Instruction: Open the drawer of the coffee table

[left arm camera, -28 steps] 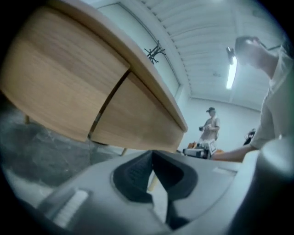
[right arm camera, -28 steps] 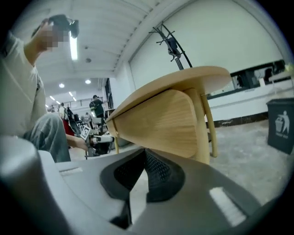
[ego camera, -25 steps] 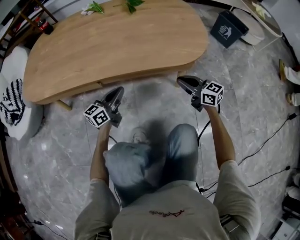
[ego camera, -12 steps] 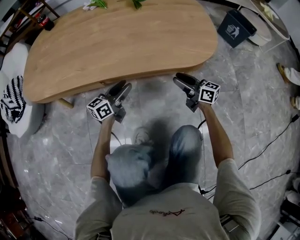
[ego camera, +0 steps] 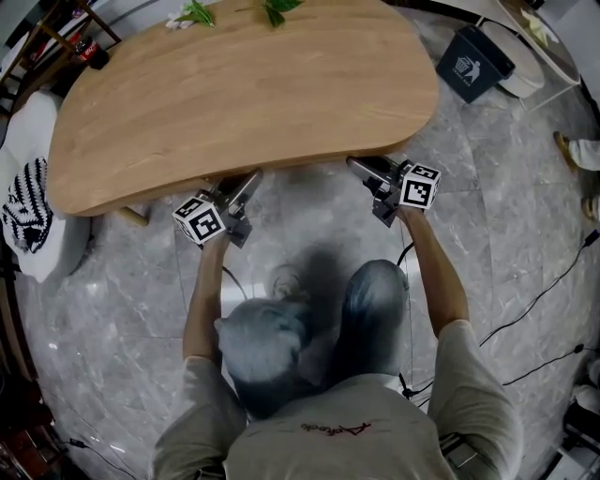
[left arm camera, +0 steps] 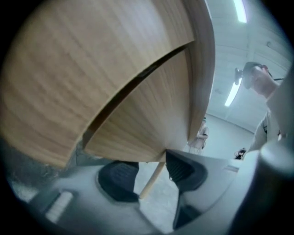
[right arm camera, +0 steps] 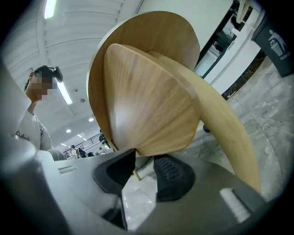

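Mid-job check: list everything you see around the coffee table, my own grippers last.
coffee table: one, light wood, centre
leafy sprigs: two, green, table's far edge
bin: one, dark blue, floor upper right
striped cloth: one, black-and-white, on white seat at left
bottle: one, red label, upper left
cables: several, black, floor at right
left gripper: grey, open, at table's near edge
right gripper: grey, jaws closing, nothing between them, at table's near edge

It was a large indoor hall: polished grey marble floor (ego camera: 525,178), a high white ceiling (right arm camera: 92,32) with strip lights (right arm camera: 64,93), distant people (right arm camera: 74,151) by a railing (right arm camera: 92,139), loose cables (ego camera: 539,281) at right, and one table (ego camera: 234,94) with a bin (ego camera: 466,64) at upper right.
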The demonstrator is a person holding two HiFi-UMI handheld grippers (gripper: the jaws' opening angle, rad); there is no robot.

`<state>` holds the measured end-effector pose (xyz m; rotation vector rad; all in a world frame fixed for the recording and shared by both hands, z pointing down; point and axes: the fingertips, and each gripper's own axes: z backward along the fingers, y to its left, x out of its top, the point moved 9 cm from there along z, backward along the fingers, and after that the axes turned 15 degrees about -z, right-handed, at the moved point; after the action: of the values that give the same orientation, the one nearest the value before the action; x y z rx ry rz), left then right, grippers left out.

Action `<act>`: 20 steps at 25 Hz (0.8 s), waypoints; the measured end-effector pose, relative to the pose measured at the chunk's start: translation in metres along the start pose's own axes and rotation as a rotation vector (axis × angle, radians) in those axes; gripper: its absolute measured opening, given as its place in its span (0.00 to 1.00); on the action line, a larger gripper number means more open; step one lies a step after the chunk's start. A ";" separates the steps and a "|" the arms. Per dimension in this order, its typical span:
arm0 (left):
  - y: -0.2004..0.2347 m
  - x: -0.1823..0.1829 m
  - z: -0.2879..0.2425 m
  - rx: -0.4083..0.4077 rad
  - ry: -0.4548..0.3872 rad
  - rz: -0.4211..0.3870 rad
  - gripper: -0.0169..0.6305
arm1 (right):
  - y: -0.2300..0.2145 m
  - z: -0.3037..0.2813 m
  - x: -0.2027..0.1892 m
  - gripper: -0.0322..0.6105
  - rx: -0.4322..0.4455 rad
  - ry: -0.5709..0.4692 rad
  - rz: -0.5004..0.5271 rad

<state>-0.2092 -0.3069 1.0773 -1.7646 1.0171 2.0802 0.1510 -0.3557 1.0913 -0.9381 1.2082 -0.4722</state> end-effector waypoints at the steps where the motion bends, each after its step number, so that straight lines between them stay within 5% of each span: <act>1: 0.000 0.001 0.000 -0.007 -0.001 0.000 0.31 | -0.001 0.000 0.001 0.25 0.007 0.004 -0.005; 20: -0.019 -0.006 0.014 -0.019 -0.013 -0.008 0.27 | 0.012 0.013 -0.025 0.16 0.050 -0.034 -0.006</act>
<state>-0.2075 -0.2821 1.0765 -1.7592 0.9881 2.1008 0.1535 -0.3257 1.0963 -0.9037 1.1579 -0.4870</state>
